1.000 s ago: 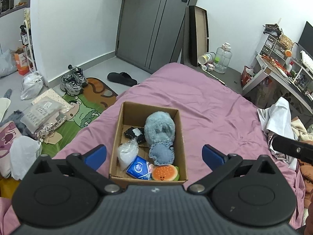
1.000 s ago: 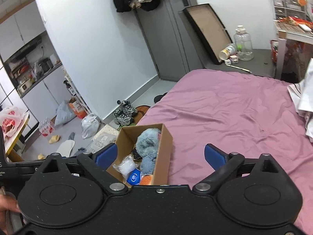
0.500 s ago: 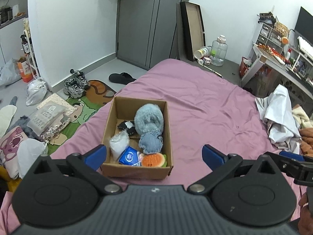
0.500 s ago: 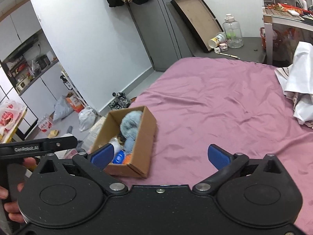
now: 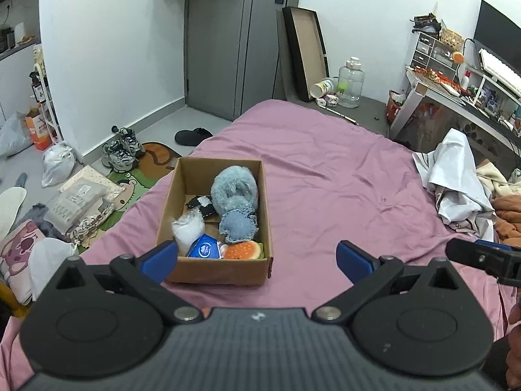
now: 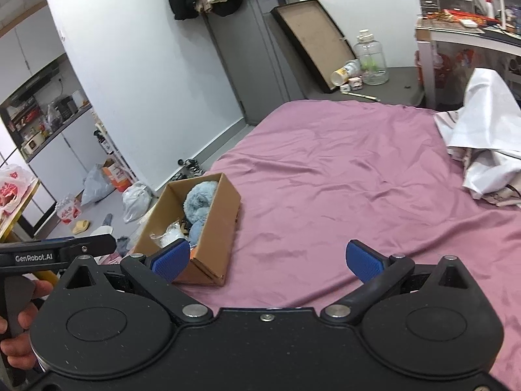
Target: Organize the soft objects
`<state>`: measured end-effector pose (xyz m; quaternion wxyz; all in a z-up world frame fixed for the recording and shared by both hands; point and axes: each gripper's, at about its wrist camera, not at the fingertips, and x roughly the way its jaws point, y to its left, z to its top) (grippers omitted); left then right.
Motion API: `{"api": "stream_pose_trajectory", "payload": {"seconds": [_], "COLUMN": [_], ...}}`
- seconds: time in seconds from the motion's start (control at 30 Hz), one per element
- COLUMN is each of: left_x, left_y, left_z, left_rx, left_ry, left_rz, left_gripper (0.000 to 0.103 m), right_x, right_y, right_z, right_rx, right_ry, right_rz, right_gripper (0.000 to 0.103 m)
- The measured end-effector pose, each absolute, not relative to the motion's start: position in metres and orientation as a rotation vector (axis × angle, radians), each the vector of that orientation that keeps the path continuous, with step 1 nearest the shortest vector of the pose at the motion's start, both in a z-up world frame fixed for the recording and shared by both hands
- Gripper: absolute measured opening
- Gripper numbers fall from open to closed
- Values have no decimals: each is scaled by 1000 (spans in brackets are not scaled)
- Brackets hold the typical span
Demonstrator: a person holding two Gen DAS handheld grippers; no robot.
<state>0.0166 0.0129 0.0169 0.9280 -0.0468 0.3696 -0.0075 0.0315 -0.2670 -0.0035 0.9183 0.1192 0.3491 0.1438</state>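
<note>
Evidently, box: the cardboard box sits on the bed, holding a fluffy blue plush, denim pouch, burger toy, tissue pack.
Hand-held grippers: left hand-held gripper and right hand-held gripper both spread wide, empty.
Done: soft items appear boxed.
Left: seemingly nothing loose on the sheet; crumpled clothes lie well apart.

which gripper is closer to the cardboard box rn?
Left. The left gripper sits right at the near end of the cardboard box, one finger overlapping its corner. The right gripper is off to the box's side, mostly over bare pink sheet. Both open, empty.
</note>
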Motion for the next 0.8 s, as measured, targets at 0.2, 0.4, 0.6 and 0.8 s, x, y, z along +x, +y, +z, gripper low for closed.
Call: {"api": "stream_pose_trajectory", "payload": {"seconds": [0.2, 0.4, 0.6, 0.8], "left_x": [6, 5, 7, 6], "left_y": [15, 19, 24, 27], "left_z": [24, 23, 18, 19], "left_rx": [-118, -129, -144, -128], "left_ry": [756, 766, 788, 796], "left_rz": [-12, -37, -28, -24], "left_gripper": [103, 103, 103, 103], "right_x": [19, 19, 19, 18], "right_y": [-268, -260, -255, -253], "right_z": [8, 7, 5, 7], "right_rx": [239, 224, 203, 205], "right_ry": [704, 717, 745, 748], "right_rz": [260, 266, 247, 250], "right_gripper": [103, 103, 103, 103]}}
